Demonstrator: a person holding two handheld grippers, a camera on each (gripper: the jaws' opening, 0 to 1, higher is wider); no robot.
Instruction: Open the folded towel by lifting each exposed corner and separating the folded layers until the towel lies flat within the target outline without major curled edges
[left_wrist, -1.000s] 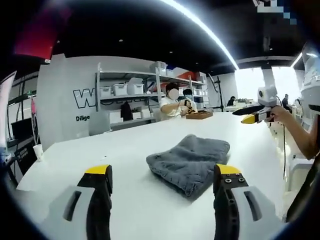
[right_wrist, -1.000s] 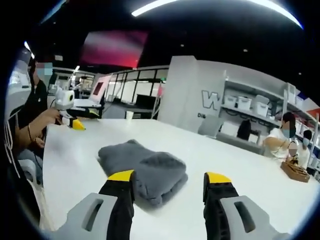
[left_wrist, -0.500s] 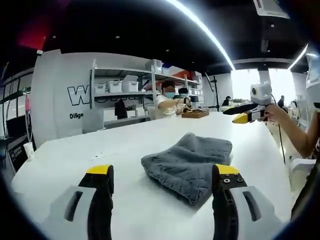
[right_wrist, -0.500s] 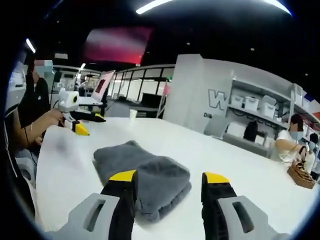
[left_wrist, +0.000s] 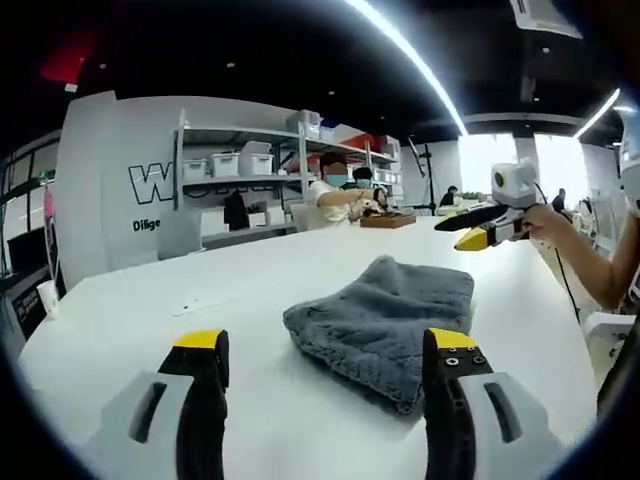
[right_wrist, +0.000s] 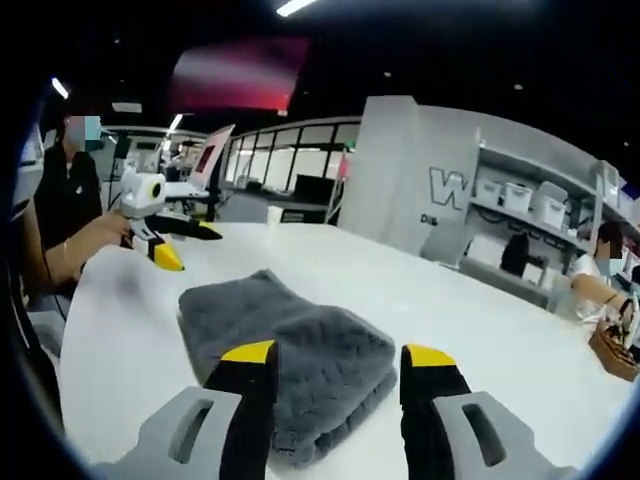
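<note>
On the white desk (left_wrist: 120, 310), the grey towel (left_wrist: 385, 320) lies folded in several layers, its thick folded edge facing the left tongs (left_wrist: 325, 350) and one corner pointing toward the view's lower right. No target outline can be made out on the desk surface in either view. Left tongs are released, both yellow-tipped jaws spread wide and holding nothing, positioned just short of the towel's near edge; this reads as an approach stance, with the gap set to take a corner of the fabric. Right tongs (right_wrist: 335, 355) are likewise released and empty, jaws apart above the towel (right_wrist: 290, 345) as seen in the right gripper view, the left jaw tip overlapping the fabric in the picture, though contact cannot be confirmed. The two tools face the towel from opposite sides, judged as a setup for pulling layers apart in opposing directions. Each view also catches the other tool held in the person's hand (left_wrist: 545, 225) at the far side of the desk. Unfolding is judged not yet begun. Shelving (left_wrist: 240, 170) and seated people occupy the background.
</note>
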